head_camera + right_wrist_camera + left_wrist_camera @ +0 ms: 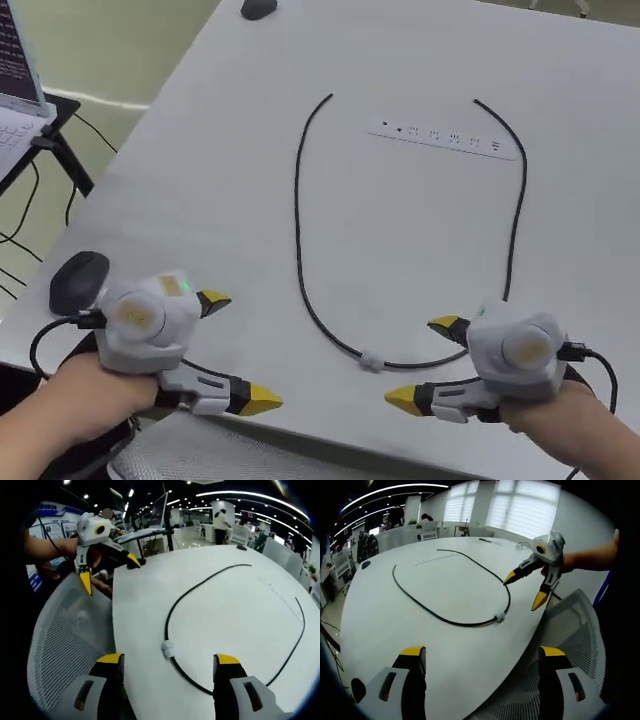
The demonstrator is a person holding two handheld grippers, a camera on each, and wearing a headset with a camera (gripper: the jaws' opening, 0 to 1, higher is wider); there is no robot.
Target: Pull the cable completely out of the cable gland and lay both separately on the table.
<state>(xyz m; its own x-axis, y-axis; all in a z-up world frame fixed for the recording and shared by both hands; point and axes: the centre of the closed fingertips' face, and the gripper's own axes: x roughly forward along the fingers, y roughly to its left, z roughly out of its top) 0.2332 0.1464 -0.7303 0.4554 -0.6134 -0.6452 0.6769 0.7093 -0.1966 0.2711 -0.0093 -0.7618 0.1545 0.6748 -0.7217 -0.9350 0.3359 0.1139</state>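
Note:
A long black cable [298,220] lies in a U on the white table [200,180], both ends pointing away from me. At the bottom of the U it passes through a small white cable gland [371,361] near the front edge. My left gripper [240,350] hovers open at the front left, well clear of the cable. To the gland's right, my right gripper [422,361] is open, and one fingertip is close to the cable. In the right gripper view the gland [167,649] lies between and just ahead of my open jaws [169,659]. In the left gripper view the gland [498,617] sits farther ahead.
A white power strip [445,138] lies between the cable's far ends. A dark mouse [258,8] sits at the far edge and a black rounded object [78,280] at the left edge. A laptop [15,90] stands off-table left. A mesh chair [180,450] is below the front edge.

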